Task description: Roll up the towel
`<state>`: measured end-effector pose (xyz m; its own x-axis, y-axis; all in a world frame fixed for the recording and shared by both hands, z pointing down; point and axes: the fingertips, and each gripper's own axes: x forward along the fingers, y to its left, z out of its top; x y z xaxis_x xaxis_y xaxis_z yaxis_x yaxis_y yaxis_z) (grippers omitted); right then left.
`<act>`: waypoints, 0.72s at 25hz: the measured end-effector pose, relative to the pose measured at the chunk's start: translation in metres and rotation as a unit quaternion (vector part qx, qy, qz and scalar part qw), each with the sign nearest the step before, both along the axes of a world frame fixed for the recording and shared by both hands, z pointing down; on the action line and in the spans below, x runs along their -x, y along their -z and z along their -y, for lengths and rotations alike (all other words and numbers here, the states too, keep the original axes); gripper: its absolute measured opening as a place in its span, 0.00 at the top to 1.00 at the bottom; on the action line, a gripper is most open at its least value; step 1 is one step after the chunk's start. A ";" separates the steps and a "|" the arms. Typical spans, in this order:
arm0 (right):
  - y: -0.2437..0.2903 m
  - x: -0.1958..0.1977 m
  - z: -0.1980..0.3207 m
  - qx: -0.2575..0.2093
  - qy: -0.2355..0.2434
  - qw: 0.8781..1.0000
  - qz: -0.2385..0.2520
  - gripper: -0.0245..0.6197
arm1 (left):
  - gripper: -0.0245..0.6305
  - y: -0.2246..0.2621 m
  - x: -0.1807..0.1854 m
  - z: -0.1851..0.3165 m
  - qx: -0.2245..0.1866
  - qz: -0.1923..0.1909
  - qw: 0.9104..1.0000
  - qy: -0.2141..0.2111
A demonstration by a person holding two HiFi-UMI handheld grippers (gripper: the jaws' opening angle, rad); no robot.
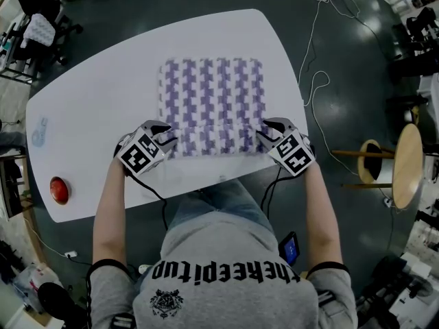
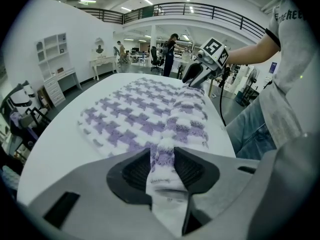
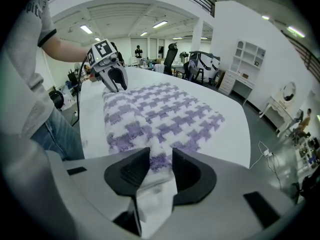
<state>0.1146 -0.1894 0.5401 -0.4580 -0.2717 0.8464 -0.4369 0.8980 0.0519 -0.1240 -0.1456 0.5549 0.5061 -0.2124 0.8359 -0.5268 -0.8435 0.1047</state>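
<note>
While the white table point(image 1: 96, 101) stands on a dark workshop floor point(image 1: 363, 67), my left gripper point(image 1: 164, 134) and right gripper point(image 1: 267, 134) each clamp a near corner of the towel point(image 1: 212, 94).

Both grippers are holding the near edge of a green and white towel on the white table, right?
Not quite. The towel is purple and white, not green and white, as the head view shows. The rest is right: the left gripper and the right gripper each pinch its near edge on the white table.
</note>
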 end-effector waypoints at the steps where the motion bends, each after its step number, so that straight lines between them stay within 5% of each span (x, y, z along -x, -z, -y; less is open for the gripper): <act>1: 0.000 0.000 0.000 -0.003 -0.001 1.000 -0.001 0.75 | 0.73 0.000 0.000 0.000 -0.001 0.001 1.000 0.001; 18: -0.014 -0.003 0.008 -0.041 -0.014 0.999 -0.017 0.75 | 0.73 -0.013 0.000 0.005 -0.021 0.013 0.999 0.025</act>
<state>0.1176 -0.1978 0.5538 -0.4202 -0.3521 0.8363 -0.4578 0.8780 0.1397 -0.1244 -0.1507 0.5678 0.4720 -0.2714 0.8388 -0.5701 -0.8197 0.0555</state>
